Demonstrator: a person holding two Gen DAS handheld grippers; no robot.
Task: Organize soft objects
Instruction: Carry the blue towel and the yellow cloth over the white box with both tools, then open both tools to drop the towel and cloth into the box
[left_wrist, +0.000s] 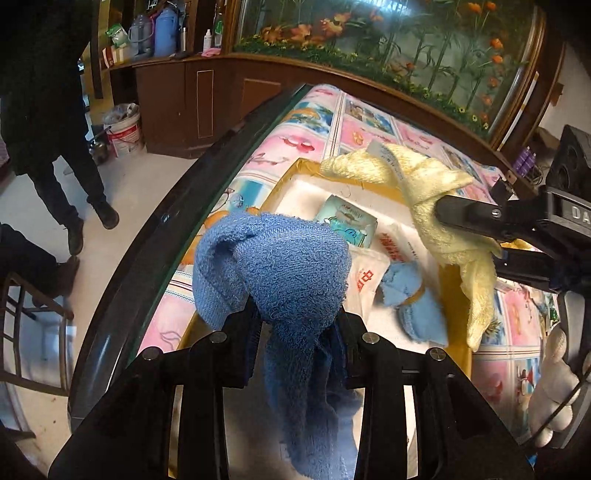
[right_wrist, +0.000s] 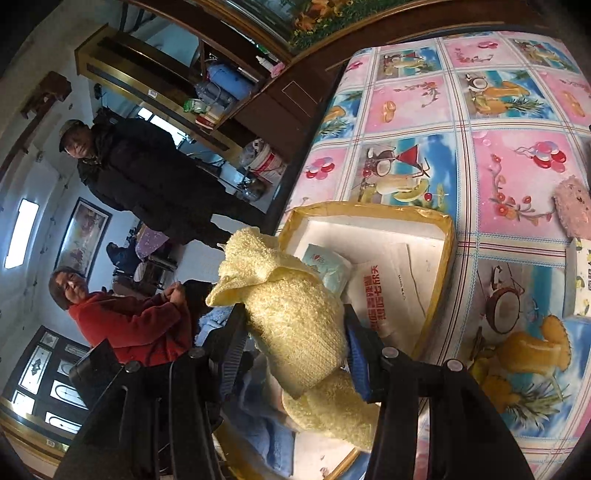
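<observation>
- We judge the step in hand to be dropping both cloths into the foam box (right_wrist: 436, 236), which lies below and ahead of both tools on the patterned tablecloth (right_wrist: 517, 177).
- To do it well, we bring each bundle low over a bare patch of the box floor before letting go, so that the trailing ends land inside the yellow-taped rim rather than draping over it.
- We place the two cloths apart, clear of the small blue cloth (left_wrist: 410, 299) and the packets (left_wrist: 349, 219) already lying in the box.
- We open one tool at a time, since a loose tail could snag on the other tool's fingers.
- Our left gripper (left_wrist: 295, 325) is closed most of the way on the blue towel (left_wrist: 273, 266); the towel bulges out ahead of the fingertips and its tail hangs down behind them, between the arms of the tool.
- Our right gripper (right_wrist: 295, 328) is likewise clamped around the yellow towel (right_wrist: 291, 317), jaws held apart only by the wad of fabric; a folded corner sticks out ahead and to the left, and the rest sags beneath.
- In the left wrist view the yellow towel dangles from the right tool above the far right part of the box, touching nothing else that we can see.
- A pink fluffy item (right_wrist: 572, 206) lies on the cloth, well to the right of the box, not yet collected.
</observation>
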